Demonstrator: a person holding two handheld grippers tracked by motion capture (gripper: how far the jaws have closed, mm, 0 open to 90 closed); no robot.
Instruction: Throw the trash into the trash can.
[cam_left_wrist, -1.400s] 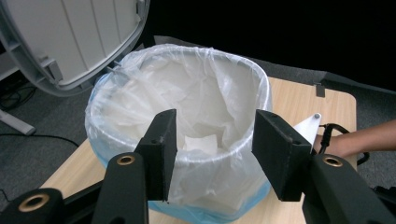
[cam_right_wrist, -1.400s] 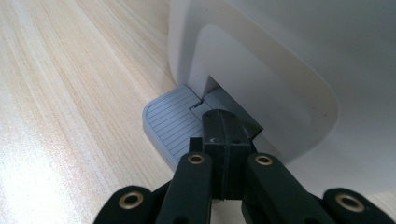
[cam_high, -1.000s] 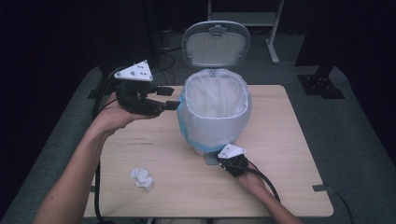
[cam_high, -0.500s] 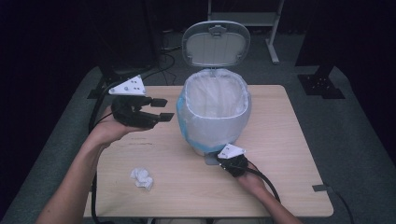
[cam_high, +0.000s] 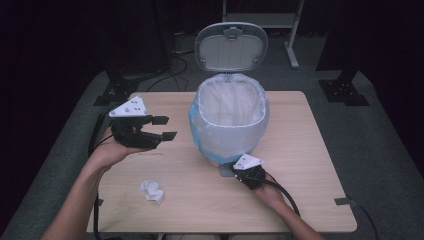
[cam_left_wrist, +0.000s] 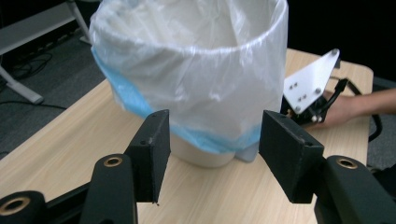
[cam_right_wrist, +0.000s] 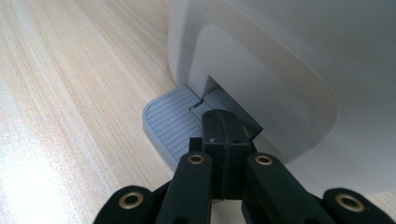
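Note:
A white pedal bin (cam_high: 230, 120) lined with a clear plastic bag stands mid-table, its lid (cam_high: 231, 47) raised. My right gripper (cam_high: 234, 171) is shut, with nothing between its jaws. In the right gripper view its tip (cam_right_wrist: 226, 126) rests on the grey ribbed pedal (cam_right_wrist: 170, 123) at the bin's base. My left gripper (cam_high: 165, 127) hovers left of the bin, pointing at it. Its jaws have just been opening and hold nothing. The left gripper view (cam_left_wrist: 217, 140) looks across at the bag-covered bin (cam_left_wrist: 196, 70). A crumpled white tissue (cam_high: 151, 190) lies on the table near my left forearm.
The wooden table (cam_high: 300, 165) has bare room right of the bin and along the front edge. Black cables trail from both grippers. Dark stands and a shelf frame stand on the floor behind the table.
My left gripper has drawn back to the left from the bin's rim and sunk lower, its jaws standing wider apart. The right gripper has stayed on the pedal and the lid is still up.

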